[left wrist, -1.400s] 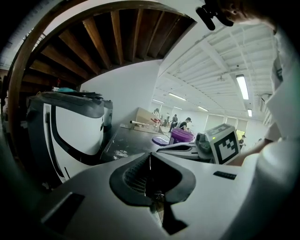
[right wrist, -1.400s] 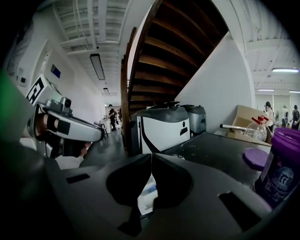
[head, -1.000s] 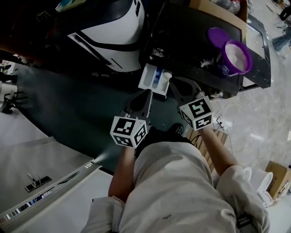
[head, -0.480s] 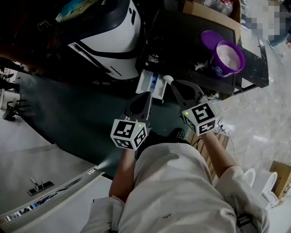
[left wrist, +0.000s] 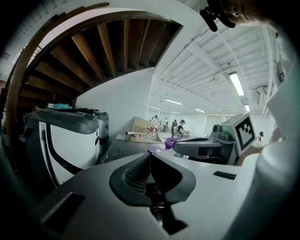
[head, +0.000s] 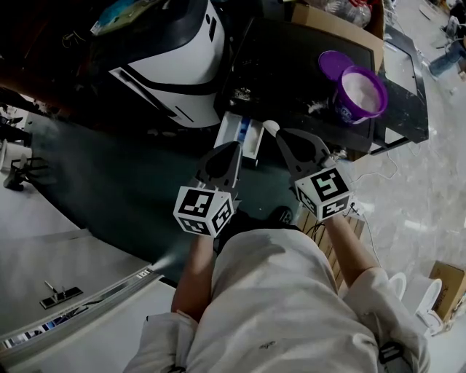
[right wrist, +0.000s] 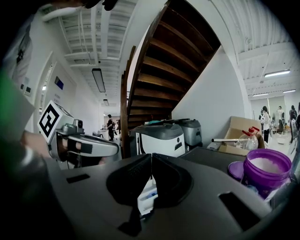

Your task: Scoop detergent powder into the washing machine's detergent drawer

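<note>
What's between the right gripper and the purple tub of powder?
In the head view, only the dark tabletop, with a few white specks on it, lies between the right gripper and the purple tub.

The white-and-grey washing machine [head: 171,58] stands left of the dark flat table [head: 291,65]. The white plastic detergent drawer [head: 237,137] juts out before them, where they meet. On the table sits the purple plastic tub of powder [head: 358,95], with the round purple lid [head: 331,63] just beside it and the brown cardboard box [head: 335,22] behind.
</note>
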`<action>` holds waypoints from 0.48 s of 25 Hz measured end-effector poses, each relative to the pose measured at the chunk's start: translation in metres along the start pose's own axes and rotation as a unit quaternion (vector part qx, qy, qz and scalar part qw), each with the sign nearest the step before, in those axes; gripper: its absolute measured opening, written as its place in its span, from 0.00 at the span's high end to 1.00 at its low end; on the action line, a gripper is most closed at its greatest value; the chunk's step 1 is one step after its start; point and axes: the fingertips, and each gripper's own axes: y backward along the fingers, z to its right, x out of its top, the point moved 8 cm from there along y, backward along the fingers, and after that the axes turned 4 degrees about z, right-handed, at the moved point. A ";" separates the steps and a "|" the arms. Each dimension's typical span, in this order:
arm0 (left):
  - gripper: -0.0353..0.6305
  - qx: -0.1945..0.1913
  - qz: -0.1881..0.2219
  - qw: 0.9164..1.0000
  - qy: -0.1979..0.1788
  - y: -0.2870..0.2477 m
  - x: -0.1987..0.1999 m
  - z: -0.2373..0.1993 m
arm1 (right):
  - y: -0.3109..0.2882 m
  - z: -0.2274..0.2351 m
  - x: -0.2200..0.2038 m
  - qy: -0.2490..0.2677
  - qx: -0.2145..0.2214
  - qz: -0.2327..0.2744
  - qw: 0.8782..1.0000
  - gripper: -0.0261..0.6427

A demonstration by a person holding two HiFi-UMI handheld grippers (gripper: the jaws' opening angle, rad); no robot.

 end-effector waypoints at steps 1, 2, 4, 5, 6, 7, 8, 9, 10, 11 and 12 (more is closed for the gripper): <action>0.92 0.001 0.001 1.000 0.000 0.000 0.000 0.000 | 0.001 0.000 0.000 0.000 0.001 0.000 1.000 0.95; 0.92 0.002 0.002 1.000 0.000 -0.001 0.001 0.001 | 0.002 0.000 0.001 0.000 0.002 0.001 1.000 0.95; 0.92 0.004 0.004 1.000 0.001 0.000 0.001 0.001 | 0.003 0.000 0.001 -0.001 0.004 0.002 1.000 0.95; 0.92 0.005 0.005 1.000 0.001 0.000 0.002 0.001 | 0.004 -0.001 0.001 -0.001 0.004 0.002 1.000 0.95; 0.92 0.005 0.005 1.000 0.000 0.000 0.003 0.001 | 0.005 -0.001 0.001 -0.001 0.005 0.002 1.000 0.95; 0.92 0.005 0.006 1.000 0.000 0.000 0.004 0.001 | 0.005 -0.001 0.002 -0.001 0.005 0.003 1.000 0.95; 0.92 0.005 0.006 1.000 0.000 -0.001 0.005 0.002 | 0.005 -0.001 0.003 0.000 0.006 0.004 1.000 0.95; 0.92 0.006 0.007 1.000 -0.001 -0.001 0.005 0.002 | 0.005 -0.001 0.004 0.000 0.007 0.005 1.000 0.95; 0.92 0.005 0.006 1.000 -0.001 -0.001 0.005 0.003 | 0.005 -0.001 0.005 0.000 0.007 0.006 1.000 0.95; 0.92 0.005 0.006 1.000 -0.001 -0.002 0.005 0.003 | 0.006 -0.001 0.005 0.000 0.008 0.007 1.000 0.95; 0.92 0.005 0.005 1.000 -0.001 -0.002 0.004 0.004 | 0.006 0.000 0.005 -0.002 0.007 0.007 1.000 0.95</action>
